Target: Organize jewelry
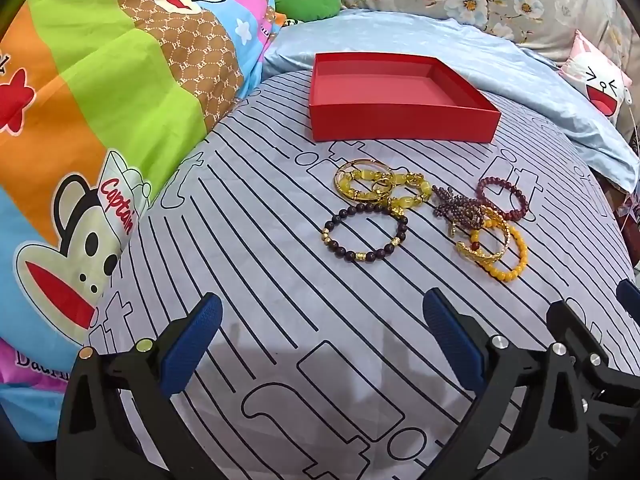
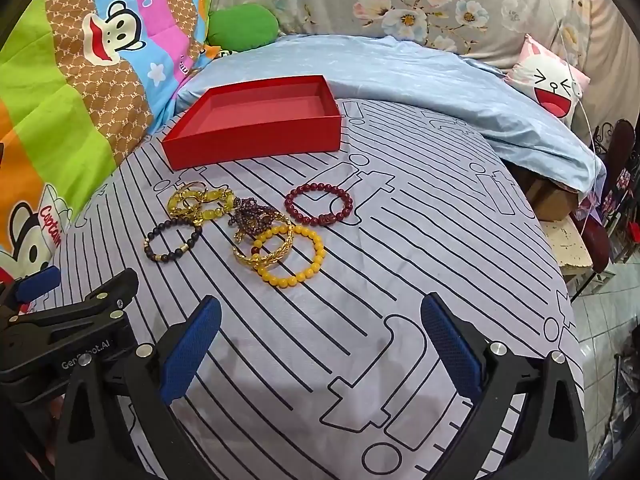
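Observation:
An empty red box (image 1: 404,122) (image 2: 256,140) stands open on the striped bed sheet. In front of it lie several bracelets: a dark bead bracelet (image 1: 364,234) (image 2: 173,240), yellow stone and gold pieces (image 1: 380,186) (image 2: 200,204), a purple bead cluster (image 1: 460,208) (image 2: 252,218), a dark red bead bracelet (image 1: 502,198) (image 2: 319,205), a gold bangle (image 1: 486,246) (image 2: 264,250) and a yellow bead bracelet (image 1: 508,262) (image 2: 292,258). My left gripper (image 1: 322,308) and my right gripper (image 2: 320,310) hover open, short of the jewelry, nothing between their blue pads.
A colourful cartoon quilt (image 1: 80,120) (image 2: 60,100) is piled at the left. A light blue blanket (image 1: 440,44) (image 2: 420,80) and a cartoon cushion (image 2: 548,80) lie behind the box. The bed edge drops to a tiled floor (image 2: 608,320) at the right.

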### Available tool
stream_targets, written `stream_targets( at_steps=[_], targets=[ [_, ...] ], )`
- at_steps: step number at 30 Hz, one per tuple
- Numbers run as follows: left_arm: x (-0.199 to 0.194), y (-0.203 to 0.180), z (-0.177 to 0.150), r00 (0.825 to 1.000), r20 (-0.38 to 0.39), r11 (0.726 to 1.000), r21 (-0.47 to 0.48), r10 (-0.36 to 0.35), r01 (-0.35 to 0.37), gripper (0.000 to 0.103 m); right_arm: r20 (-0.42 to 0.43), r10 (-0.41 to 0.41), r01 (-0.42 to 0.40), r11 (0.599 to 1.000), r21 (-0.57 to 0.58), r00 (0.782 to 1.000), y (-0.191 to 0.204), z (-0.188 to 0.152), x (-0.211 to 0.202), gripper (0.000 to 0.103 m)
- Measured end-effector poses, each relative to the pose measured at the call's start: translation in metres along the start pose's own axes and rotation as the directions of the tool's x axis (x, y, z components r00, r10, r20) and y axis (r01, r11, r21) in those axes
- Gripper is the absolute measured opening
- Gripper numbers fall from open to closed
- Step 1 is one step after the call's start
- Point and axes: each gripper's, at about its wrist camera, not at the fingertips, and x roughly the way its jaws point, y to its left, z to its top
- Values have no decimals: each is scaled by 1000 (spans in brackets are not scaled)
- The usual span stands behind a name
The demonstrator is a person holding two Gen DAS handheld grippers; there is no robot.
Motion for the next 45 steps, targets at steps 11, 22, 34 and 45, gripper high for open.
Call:
stream_targets(
  at_steps=[11, 22, 34, 45],
  targets=[
    [0, -3, 4, 1000, -8, 1000, 4, 6, -6, 96, -4, 3, -3, 1000, 8, 1000, -1, 1, 0, 96],
    [1, -4, 3, 1000, -8, 1000, 8, 10, -10, 96, -5, 7, -7, 1000, 16, 1000, -4, 0, 1, 96],
    [3, -9, 4, 1000, -9, 1000, 14, 11, -11, 96, -4, 5, -4, 1000, 26, 1000, -8, 0, 2, 96],
    [5, -7, 5, 1000, -13, 1000, 2, 21, -21, 96, -3, 14, -14, 1000, 23, 1000, -4, 4, 6, 96]
  ],
)
